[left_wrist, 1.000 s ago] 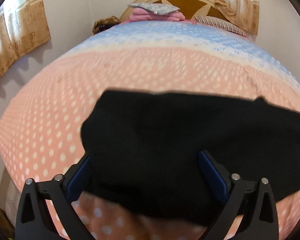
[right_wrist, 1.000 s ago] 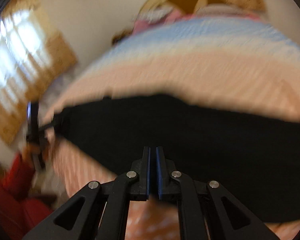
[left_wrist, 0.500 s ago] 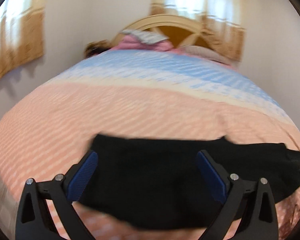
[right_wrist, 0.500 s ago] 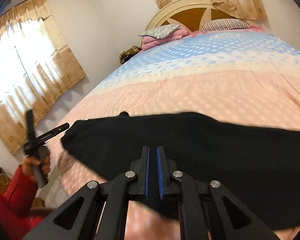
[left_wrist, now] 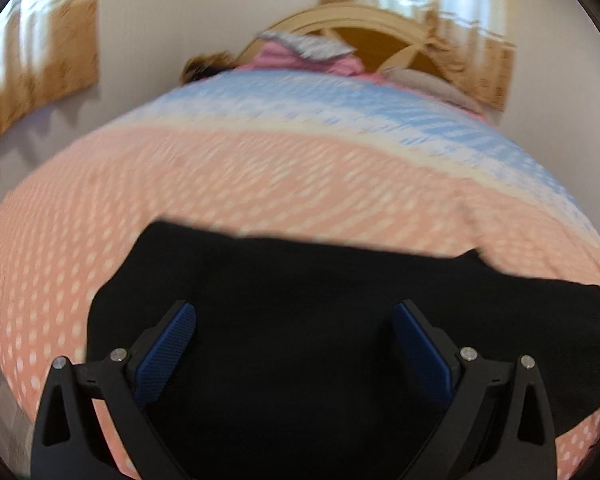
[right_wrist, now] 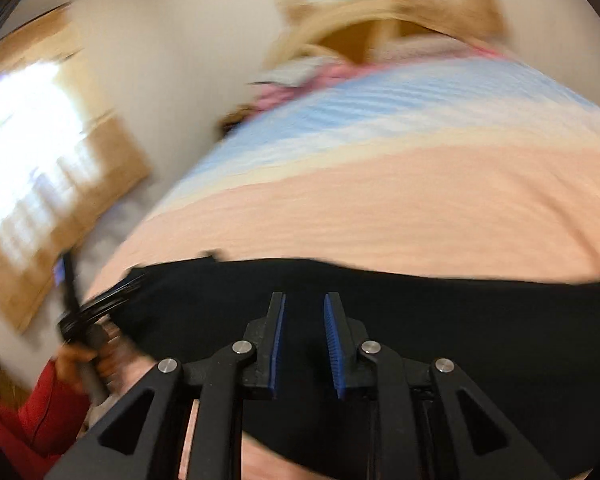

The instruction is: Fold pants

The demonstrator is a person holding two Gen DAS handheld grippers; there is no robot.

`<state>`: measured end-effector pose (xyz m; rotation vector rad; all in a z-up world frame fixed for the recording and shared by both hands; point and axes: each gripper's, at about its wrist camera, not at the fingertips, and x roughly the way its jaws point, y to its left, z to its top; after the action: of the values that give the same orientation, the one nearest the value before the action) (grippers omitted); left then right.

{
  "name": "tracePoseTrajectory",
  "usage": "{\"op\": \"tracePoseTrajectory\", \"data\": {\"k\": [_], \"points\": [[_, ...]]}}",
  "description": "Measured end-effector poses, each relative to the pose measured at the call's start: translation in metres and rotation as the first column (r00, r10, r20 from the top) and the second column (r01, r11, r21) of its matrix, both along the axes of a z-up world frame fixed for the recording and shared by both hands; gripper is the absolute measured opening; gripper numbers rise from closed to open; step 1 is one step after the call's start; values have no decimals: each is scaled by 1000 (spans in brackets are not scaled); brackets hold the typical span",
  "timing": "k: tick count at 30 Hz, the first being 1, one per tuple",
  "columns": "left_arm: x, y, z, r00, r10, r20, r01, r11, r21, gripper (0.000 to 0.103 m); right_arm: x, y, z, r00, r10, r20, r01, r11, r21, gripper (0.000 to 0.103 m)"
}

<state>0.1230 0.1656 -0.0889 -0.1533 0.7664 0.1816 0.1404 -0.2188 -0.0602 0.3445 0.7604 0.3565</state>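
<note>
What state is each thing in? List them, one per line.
Black fabric pants: folded, lying flat on bedspread.
Left gripper: open, empty, above pants.
Right gripper: jaws opening, nothing pinched.
Pink-and-blue dotted bedspread: spread smooth.

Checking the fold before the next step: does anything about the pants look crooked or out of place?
Mostly fine: the black pants lie flat on the bedspread. Only a small flap pokes past the far edge. Blur hides finer wrinkles.

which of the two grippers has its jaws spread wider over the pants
The left gripper: its blue-padded jaws stand far apart over the black pants. The right gripper shows only a narrow gap, its jaws just opening, nothing pinched between them.
</note>
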Motion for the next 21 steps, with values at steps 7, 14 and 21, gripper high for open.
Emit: {"op": "tracePoseTrajectory", "data": {"k": [7,14,21], "points": [[0,-10,-10,1000,16,-23,-13,994,105,102,-7,-171,-46,973,-147,-178,204,910,361,20],[-8,-16,16,999,36,16,-37,996,78,101,-80,-281,-27,790,-597,-144,596,690,412,21],[-10,-85,38,978,-190,82,186,981,50,101,-98,-252,-16,754,-653,-74,657,752,52,55]]}}
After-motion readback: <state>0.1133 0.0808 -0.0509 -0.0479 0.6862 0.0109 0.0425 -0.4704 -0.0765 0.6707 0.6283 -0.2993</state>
